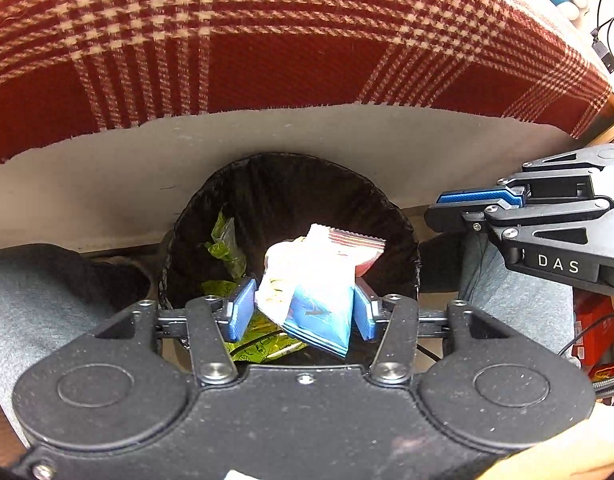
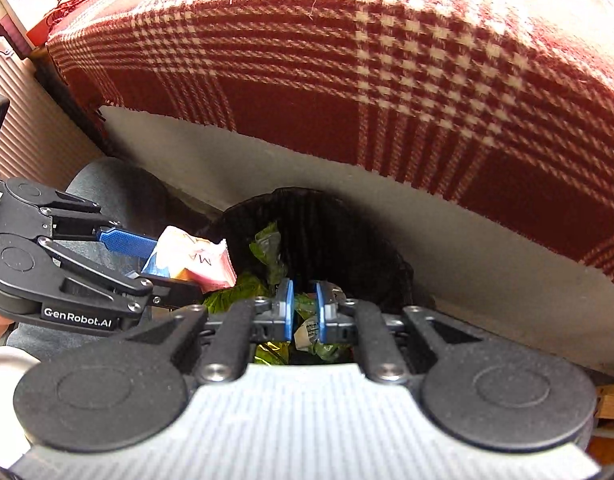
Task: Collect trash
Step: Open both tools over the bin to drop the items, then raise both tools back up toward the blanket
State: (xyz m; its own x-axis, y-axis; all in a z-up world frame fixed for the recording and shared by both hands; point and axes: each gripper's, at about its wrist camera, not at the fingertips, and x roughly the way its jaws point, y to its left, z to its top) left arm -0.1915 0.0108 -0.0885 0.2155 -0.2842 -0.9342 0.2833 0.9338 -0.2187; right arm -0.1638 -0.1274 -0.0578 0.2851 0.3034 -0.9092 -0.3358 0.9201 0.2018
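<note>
A black-lined bin [image 1: 291, 200] [image 2: 339, 232] stands on the floor below both grippers, with green wrappers [image 1: 227, 248] [image 2: 267, 252] inside. My left gripper [image 1: 303, 310] hangs over its near rim. Both of its blue pads touch a blue, white and pink snack wrapper [image 1: 319, 280] held between them. The right wrist view shows that gripper [image 2: 175, 268] from the side with the wrapper [image 2: 195, 256] sticking out. My right gripper [image 2: 304, 312] is over the bin with a narrow gap, pinching a crumpled white and green scrap [image 2: 307, 330]. It enters the left wrist view at the right [image 1: 435, 208].
A red and white plaid blanket [image 1: 267, 40] [image 2: 387, 80] drapes over a grey cushion edge [image 1: 347, 140] just behind the bin. A person's grey trouser legs [image 1: 47, 280] flank the bin. A red box [image 1: 595, 328] lies at the right, a pink ribbed case [image 2: 27, 128] at the left.
</note>
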